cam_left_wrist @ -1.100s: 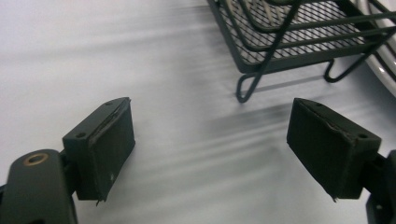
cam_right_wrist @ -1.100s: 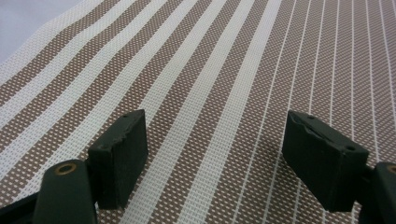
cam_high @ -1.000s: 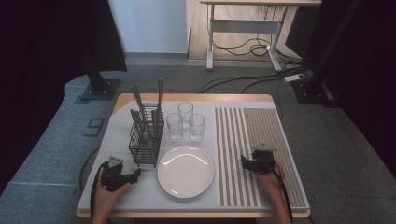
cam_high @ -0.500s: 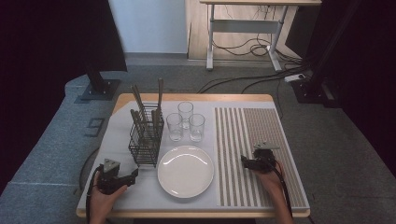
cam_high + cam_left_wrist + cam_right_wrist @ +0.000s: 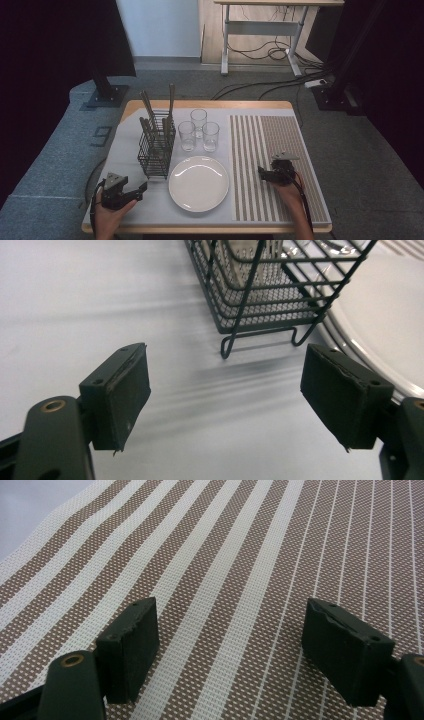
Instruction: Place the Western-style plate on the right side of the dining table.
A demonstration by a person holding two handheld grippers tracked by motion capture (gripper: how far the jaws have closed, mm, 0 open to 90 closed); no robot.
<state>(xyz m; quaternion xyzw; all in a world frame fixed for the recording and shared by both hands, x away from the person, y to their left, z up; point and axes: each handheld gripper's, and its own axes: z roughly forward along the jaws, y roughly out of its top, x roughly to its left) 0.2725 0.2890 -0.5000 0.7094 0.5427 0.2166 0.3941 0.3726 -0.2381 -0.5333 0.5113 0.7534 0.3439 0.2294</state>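
At the near left corner of the surface [image 5: 125, 210], the left claw [image 5: 140, 189] now sits lower and closer to the person than a second ago, its jaws wide apart and holding nothing; in the left gripper view it points at the near foot of the wire cutlery basket [image 5: 265, 300], with the rim of the white plate [image 5: 370, 340] at its right. That small pull-back and turn reads as lining up for the basket or the cutlery in it, so the work seems to be only starting. At the near right, the right claw [image 5: 262, 173] has barely stirred; it rests over the striped placemat [image 5: 280, 150], jaws equally spread and empty, with bare weave between them in the right gripper view. The plate [image 5: 199, 183] lies at near centre, between the two hands and just right of the basket [image 5: 156, 150]. Farther off, cutlery handles [image 5: 171, 100] stand up out of the basket, and three clear glasses [image 5: 199, 131] cluster just beyond the plate, none of them touched.
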